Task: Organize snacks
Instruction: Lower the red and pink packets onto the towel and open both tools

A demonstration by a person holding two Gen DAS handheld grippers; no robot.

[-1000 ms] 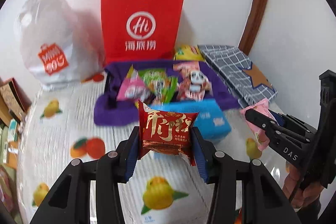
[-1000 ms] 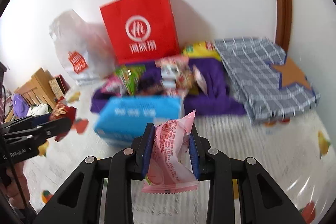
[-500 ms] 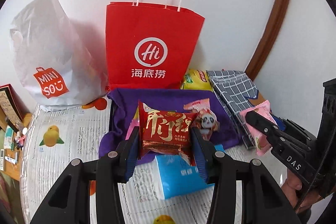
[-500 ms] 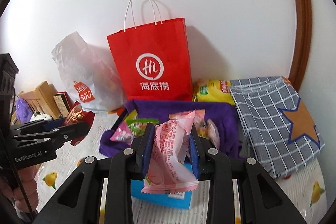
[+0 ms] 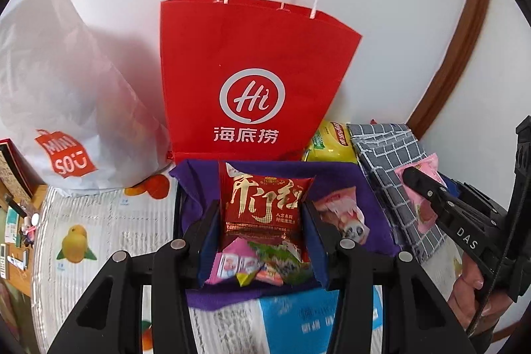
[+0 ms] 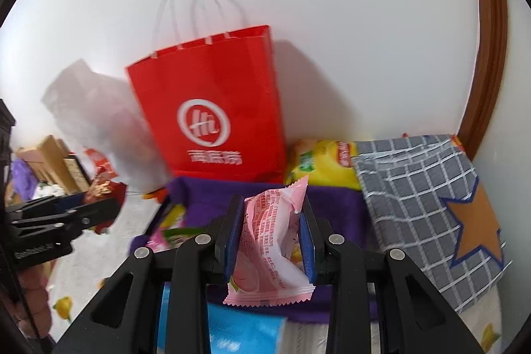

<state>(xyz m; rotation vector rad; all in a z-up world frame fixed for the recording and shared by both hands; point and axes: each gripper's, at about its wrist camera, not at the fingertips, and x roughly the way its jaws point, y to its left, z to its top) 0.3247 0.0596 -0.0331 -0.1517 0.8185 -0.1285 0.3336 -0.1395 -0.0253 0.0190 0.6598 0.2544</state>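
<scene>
My left gripper [image 5: 260, 231] is closed on a red foil snack packet with gold characters [image 5: 264, 208]; the two blue pads press its left and right edges and it stands upright between them. My right gripper [image 6: 270, 241] is closed narrowly on a pale pink plastic snack packet with red print [image 6: 270, 241], held upright, its crimped lower edge hanging under the fingers.

Both packets are in the air above the purple fabric tray [image 5: 332, 173]. In this tray lie more snacks: a pink packet with a panda picture [image 5: 345, 218] to the right of my left claw, and some small pink and green packets [image 5: 262, 264] just under it. In front of the tray, nearer to me, lies a light blue packet with white print [image 5: 312, 320], touching the tray's front edge.

Behind the tray a red paper bag with white cord handles [image 5: 249, 82] stands upright against the white wall. To its left is a white plastic shopping bag with an orange label [image 5: 66, 108]. To its right lies a yellow snack bag [image 5: 330, 143], and beside that a grey checked cloth box with an orange star [image 6: 428, 204]. All rest on a tablecloth printed with fruits [image 5: 86, 238].
</scene>
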